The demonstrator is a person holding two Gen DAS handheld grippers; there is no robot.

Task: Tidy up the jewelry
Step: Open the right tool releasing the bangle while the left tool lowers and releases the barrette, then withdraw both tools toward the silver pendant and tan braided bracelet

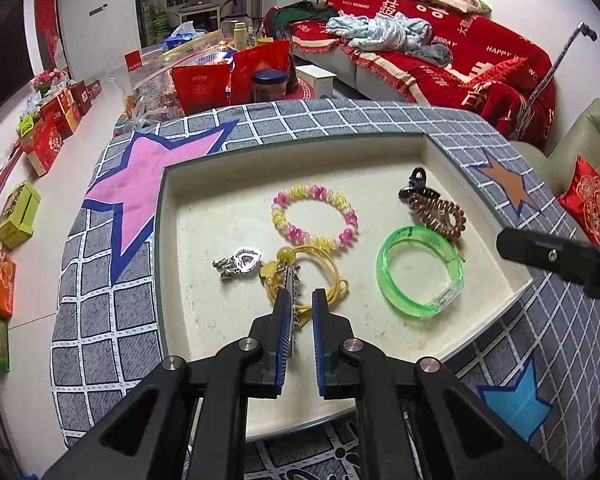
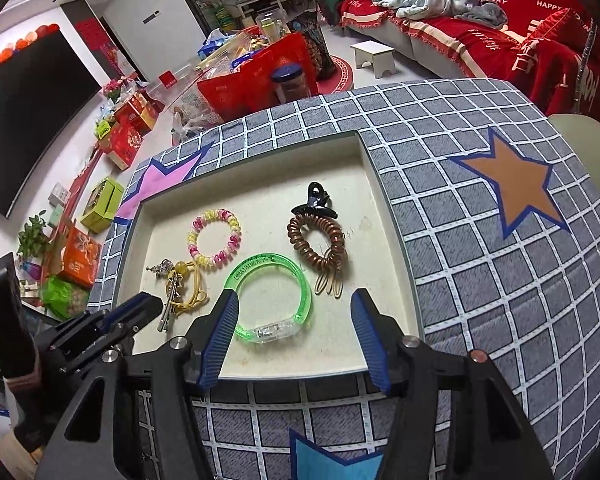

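A cream tray set into a checked grey cloth holds jewelry. There is a pink-and-yellow bead bracelet, a green clear bangle, a brown coil hair tie under a black claw clip, a silver heart pendant and a yellow cord necklace. My left gripper is narrowly open, with a spiky silver hair clip against its left finger. My right gripper is wide open above the green bangle.
The grey cloth with star patches surrounds the tray. Beyond it are red gift bags, boxes on the floor, a red-covered sofa and a white stool.
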